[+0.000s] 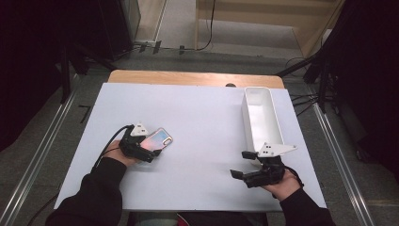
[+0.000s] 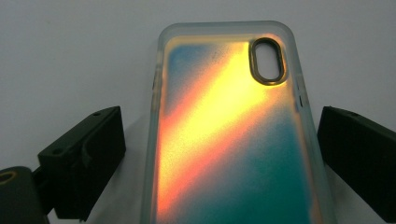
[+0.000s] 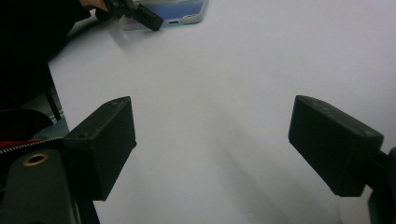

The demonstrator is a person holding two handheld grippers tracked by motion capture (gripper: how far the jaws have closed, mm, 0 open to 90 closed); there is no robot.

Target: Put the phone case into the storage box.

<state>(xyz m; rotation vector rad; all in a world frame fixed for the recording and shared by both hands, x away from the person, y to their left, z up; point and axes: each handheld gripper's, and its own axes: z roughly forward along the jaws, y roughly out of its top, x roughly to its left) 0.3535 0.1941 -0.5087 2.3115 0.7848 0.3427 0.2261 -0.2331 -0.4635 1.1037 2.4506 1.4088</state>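
Note:
A phone case (image 1: 160,138) with an orange and teal shimmer and a clear rim lies flat on the white table top (image 1: 202,117), left of centre. My left gripper (image 1: 149,149) is open around its near end. In the left gripper view the case (image 2: 224,130) lies between the two black jaws, camera hole at the far end; the left jaw stands a little off its edge and the right jaw is very close to it. My right gripper (image 1: 241,164) rests open near the front right with only bare table between its jaws (image 3: 212,144).
A long white bin (image 1: 261,117) stands at the right side of the table, just beyond my right gripper. In the right gripper view the case (image 3: 187,11) and the other hand show far off. Floor, cables and dark stands surround the table.

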